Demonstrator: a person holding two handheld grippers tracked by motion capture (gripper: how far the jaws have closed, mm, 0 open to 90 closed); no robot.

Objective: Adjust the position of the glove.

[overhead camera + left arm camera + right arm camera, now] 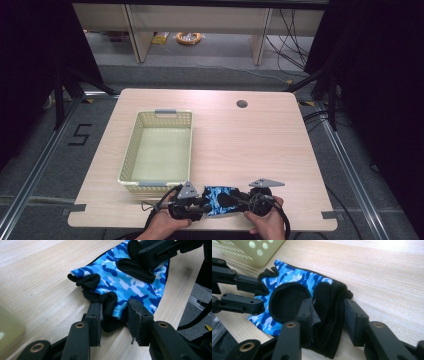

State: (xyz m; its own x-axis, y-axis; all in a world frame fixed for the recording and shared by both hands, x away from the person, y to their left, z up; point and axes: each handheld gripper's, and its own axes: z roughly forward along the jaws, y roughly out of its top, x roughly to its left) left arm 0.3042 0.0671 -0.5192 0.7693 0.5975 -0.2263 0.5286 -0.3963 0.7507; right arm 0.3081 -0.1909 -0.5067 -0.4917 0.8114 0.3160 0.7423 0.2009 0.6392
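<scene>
**Glove Gripped at Both Ends on Counter's Near Edge**

A blue camouflage fingerless glove (pixel 218 199) lay flat on the pale wooden counter (pixel 250 145), close to its near edge and just beside the near right corner of the yellow perforated basket (pixel 159 150). The basket stood apart from the glove, not touching it.

The left tongs (pixel 113 315) were narrowed onto the finger end of the glove. The black-trimmed finger openings and a strip of blue fabric sat bunched between the two black pads, which pressed on the cloth from either side.

The right tongs (pixel 327 315) were likewise narrowed onto the opposite end. The black cuff was folded and pinched between the pads, with the round black-edged opening on the glove's back just beside the inner jaw.

In the high view both hands (pixel 165 225) held their tools low at the counter's edge, facing each other across the glove.
</scene>
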